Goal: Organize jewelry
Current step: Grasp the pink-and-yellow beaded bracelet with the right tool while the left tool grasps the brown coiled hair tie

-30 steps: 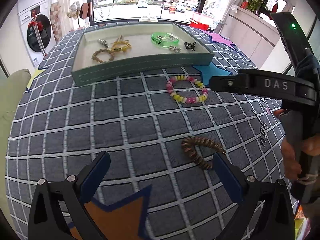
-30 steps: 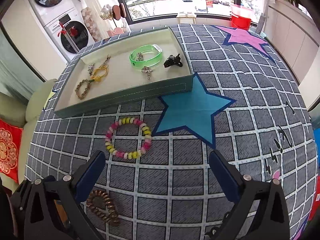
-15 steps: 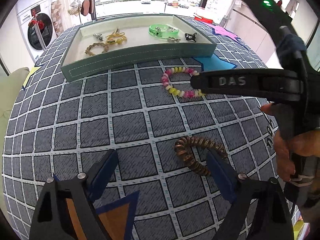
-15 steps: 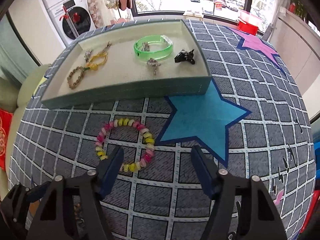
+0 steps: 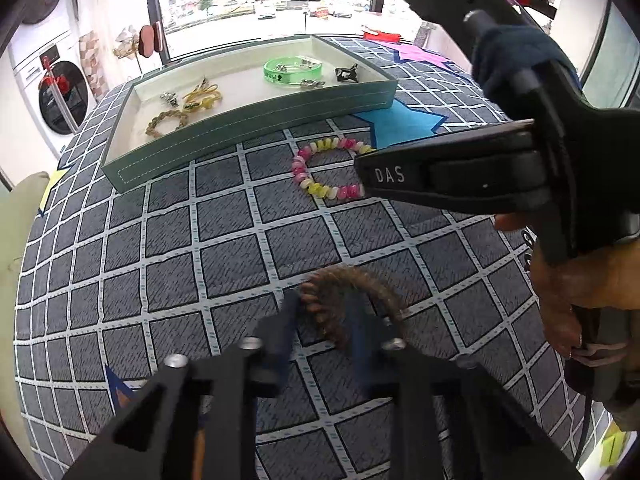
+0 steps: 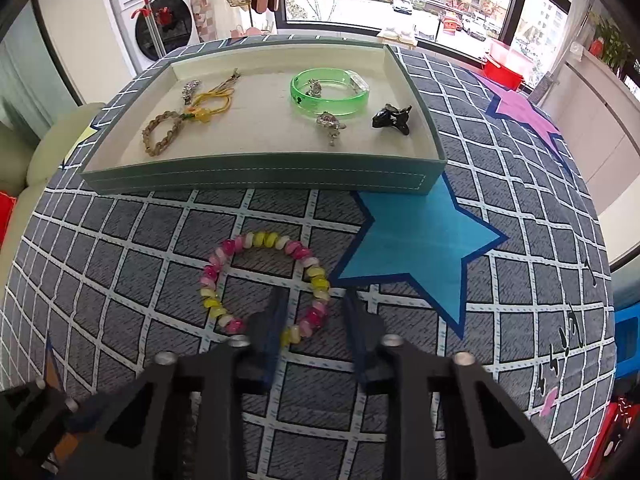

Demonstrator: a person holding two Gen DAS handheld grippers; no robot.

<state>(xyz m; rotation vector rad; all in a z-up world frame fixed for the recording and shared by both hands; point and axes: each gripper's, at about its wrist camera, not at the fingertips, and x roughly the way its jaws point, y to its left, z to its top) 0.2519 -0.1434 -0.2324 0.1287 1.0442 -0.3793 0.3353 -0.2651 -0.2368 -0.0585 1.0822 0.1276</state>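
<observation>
A brown coiled hair tie (image 5: pixel 352 300) lies on the checked cloth. My left gripper (image 5: pixel 324 320) is low over it, its fingers narrowed around the tie's left part, a gap still between them. A pink and yellow bead bracelet (image 6: pixel 264 284) lies nearer the tray; it also shows in the left wrist view (image 5: pixel 320 176). My right gripper (image 6: pixel 316 312) has its fingers narrowed around the bracelet's near right side, not fully shut. The green tray (image 6: pixel 260 178) holds a green bangle (image 6: pixel 328 94), a black clip (image 6: pixel 392 118), a braided bracelet (image 6: pixel 160 138) and small charms.
A blue star (image 6: pixel 416 240) is printed on the cloth right of the bracelet. A washing machine (image 6: pixel 160 28) and a window stand behind the table. The right-hand tool (image 5: pixel 500 176) crosses the left wrist view, over part of the bracelet.
Both grippers moved down and forward and their fingers closed in a good deal: the left around the brown hair tie, the right around the bead bracelet.
</observation>
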